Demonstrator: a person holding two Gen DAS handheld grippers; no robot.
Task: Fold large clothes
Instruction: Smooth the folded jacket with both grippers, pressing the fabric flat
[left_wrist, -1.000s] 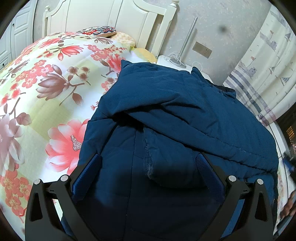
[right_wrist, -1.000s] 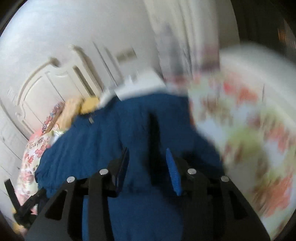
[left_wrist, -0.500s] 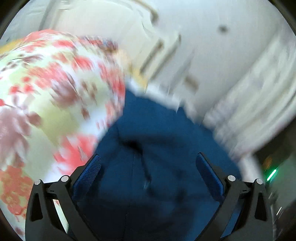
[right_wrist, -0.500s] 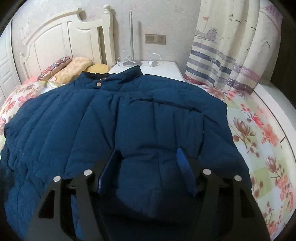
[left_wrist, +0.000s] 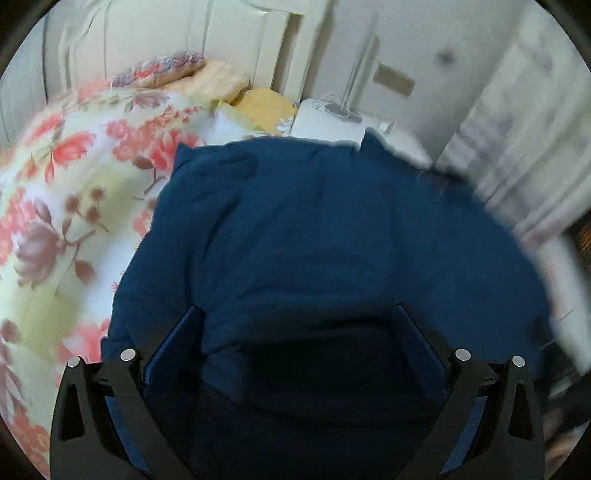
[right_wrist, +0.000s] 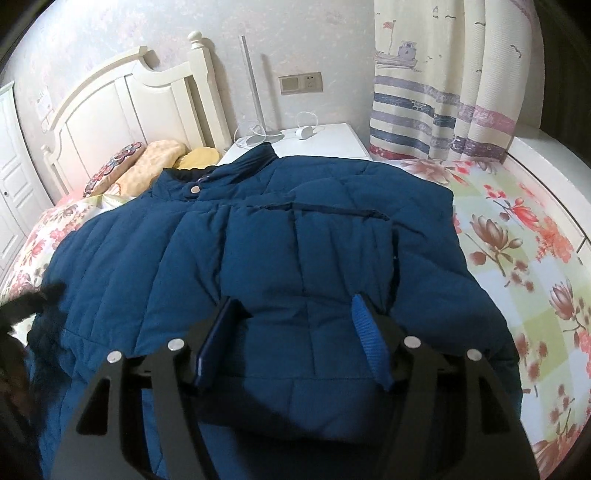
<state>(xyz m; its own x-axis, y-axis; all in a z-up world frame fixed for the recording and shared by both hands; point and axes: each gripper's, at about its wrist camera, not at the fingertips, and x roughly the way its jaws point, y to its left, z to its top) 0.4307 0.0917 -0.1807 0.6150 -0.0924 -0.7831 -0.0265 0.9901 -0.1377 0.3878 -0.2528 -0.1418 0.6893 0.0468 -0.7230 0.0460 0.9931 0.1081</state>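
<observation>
A large navy quilted jacket (right_wrist: 280, 258) lies spread on the floral bed cover (right_wrist: 517, 258), collar toward the headboard, sleeves folded in over the body. It also fills the left wrist view (left_wrist: 314, 240), which is blurred. My left gripper (left_wrist: 295, 321) is wide open just above the jacket's near left part, nothing between its pads. My right gripper (right_wrist: 293, 317) is open over the jacket's near hem, pads apart with fabric bulging between them; it is not clamped.
A white headboard (right_wrist: 122, 99) and pillows (right_wrist: 147, 162) stand at the far end. A white nightstand (right_wrist: 317, 144) with a lamp pole and cables sits behind the collar. Striped curtains (right_wrist: 443, 92) hang at right. Floral cover (left_wrist: 55, 203) lies left of the jacket.
The left gripper has swung with heavy blur and now sits lower over the jacket, still open. The right gripper has steadied and opened wider above the hem.
</observation>
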